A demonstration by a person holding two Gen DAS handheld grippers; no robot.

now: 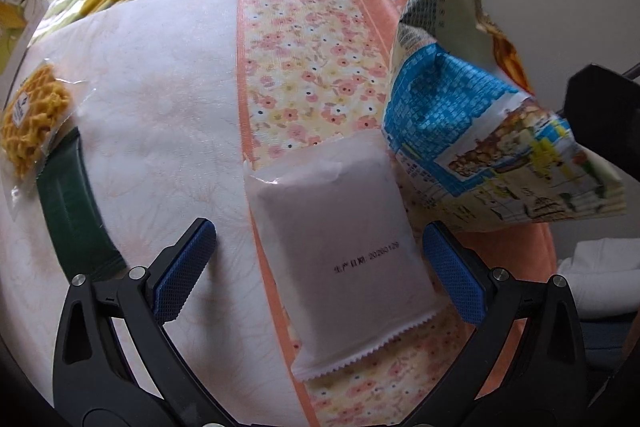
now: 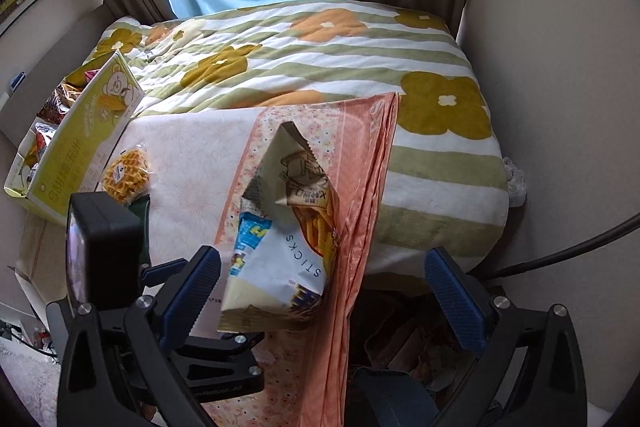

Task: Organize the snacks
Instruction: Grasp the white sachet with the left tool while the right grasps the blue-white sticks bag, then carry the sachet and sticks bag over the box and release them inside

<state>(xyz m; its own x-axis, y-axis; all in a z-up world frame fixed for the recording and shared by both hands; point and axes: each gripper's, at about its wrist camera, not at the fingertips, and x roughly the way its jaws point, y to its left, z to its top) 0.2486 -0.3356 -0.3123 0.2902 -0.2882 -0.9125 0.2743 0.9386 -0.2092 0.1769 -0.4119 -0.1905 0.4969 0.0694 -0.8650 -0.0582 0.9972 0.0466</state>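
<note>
A white sealed snack packet lies flat on the floral cloth between the blue pads of my open left gripper, untouched. A crumpled blue-and-cream "STICKS" chip bag stands to its right; in the right wrist view the bag sits just ahead of my open right gripper, nearer its left pad. A wrapped yellow waffle lies on a dark green packet at the left. A yellow-green snack box holds several packets at the far left.
The snacks lie on a pink floral cloth spread over a green-striped flowered quilt. The left gripper's black body sits at the left in the right wrist view. A wall is to the right, curtains behind.
</note>
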